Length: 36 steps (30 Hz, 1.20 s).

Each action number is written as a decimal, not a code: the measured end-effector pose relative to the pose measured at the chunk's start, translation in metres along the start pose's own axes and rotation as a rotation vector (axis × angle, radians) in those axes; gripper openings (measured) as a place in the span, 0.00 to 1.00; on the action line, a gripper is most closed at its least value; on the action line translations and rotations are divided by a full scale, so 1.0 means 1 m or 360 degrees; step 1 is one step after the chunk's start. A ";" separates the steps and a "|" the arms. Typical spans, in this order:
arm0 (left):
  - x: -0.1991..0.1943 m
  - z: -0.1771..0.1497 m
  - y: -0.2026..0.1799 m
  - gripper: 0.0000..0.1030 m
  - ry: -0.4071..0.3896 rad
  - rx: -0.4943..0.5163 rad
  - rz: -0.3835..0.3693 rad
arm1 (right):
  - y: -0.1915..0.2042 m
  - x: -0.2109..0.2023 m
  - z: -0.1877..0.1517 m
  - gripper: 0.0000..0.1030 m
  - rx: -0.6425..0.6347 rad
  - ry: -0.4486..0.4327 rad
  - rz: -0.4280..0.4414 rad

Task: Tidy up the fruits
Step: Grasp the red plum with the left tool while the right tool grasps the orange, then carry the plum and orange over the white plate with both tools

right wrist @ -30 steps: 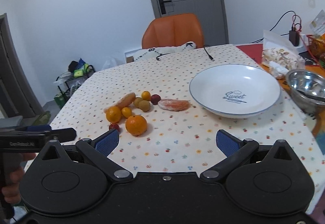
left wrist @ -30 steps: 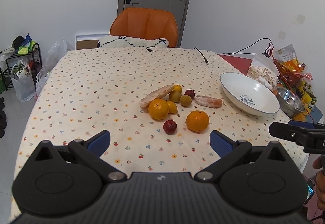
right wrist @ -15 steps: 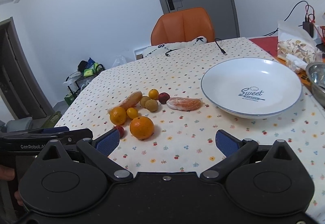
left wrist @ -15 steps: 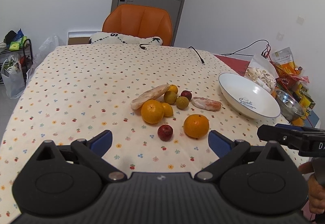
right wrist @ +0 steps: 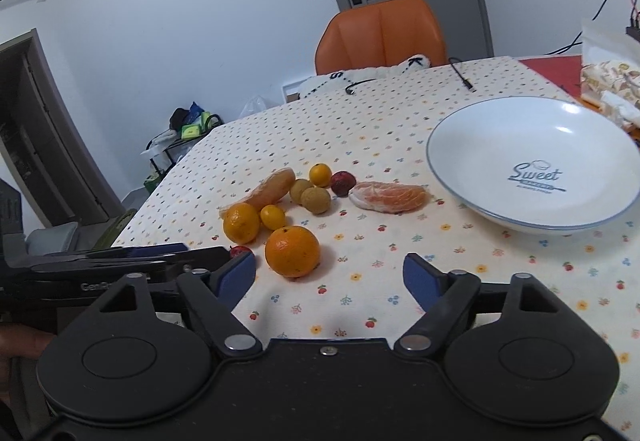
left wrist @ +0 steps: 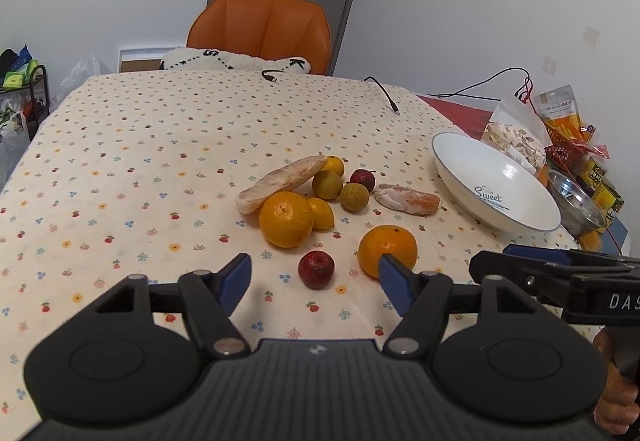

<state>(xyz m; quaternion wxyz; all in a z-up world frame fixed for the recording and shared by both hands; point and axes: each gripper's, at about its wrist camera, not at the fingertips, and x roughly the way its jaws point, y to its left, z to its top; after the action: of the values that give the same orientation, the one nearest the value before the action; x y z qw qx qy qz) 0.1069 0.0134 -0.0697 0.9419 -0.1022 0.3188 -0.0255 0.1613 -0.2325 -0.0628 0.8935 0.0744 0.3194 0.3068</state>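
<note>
Both grippers have come forward and lower toward the fruit pile over the last second, so the fruit now sits larger and nearer their blue pads. The left gripper hovers over the near edge of the worktop with its jaws wide apart and nothing between them; a small red fruit lies on the cloth just beyond the gap, and the near orange sits just behind the right pad. The right gripper is likewise spread wide and holds nothing, level and pointing toward the far side, with the near orange just beyond its left pad.

The fruits lie clustered mid-worktop. A long pale peeled piece has its long axis running from near left to far right, its far end touching a small yellow-orange fruit. A second orange rests against its near end. Two green-brown round fruits sit side by side in the middle. A peeled citrus segment lies with its long axis left to right, between the cluster and the white plate at the right, which holds no fruit. A hand grips the right gripper's handle at the lower right of the left view.
</note>
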 end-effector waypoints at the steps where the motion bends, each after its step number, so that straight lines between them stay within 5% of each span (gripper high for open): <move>1: 0.004 0.000 0.000 0.61 0.0009 -0.0005 -0.0007 | 0.000 0.002 0.000 0.75 -0.0003 0.0004 0.0005; 6: 0.017 0.000 0.001 0.52 0.0045 -0.0008 -0.0029 | 0.003 0.014 0.004 0.71 -0.0014 0.0024 0.0022; 13: 0.026 0.000 0.010 0.20 0.0082 -0.0020 -0.0049 | 0.008 0.030 0.006 0.66 -0.0038 0.0063 0.0052; 24: 0.014 0.005 0.024 0.20 0.0030 -0.0041 -0.0011 | 0.018 0.050 0.009 0.61 -0.0051 0.0081 0.0085; 31: 0.006 0.008 0.032 0.20 -0.0004 -0.0058 0.0012 | 0.023 0.063 0.005 0.39 -0.0060 0.0128 0.0096; 36: 0.003 0.009 0.030 0.20 -0.0019 -0.0055 0.0009 | 0.019 0.058 0.003 0.38 -0.0039 0.0105 0.0117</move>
<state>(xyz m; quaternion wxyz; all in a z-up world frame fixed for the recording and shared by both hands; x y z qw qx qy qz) 0.1141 0.0441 -0.0707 0.9420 -0.1177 0.3140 -0.0166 0.1886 -0.1824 -0.0844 0.8716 0.0648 0.3418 0.3454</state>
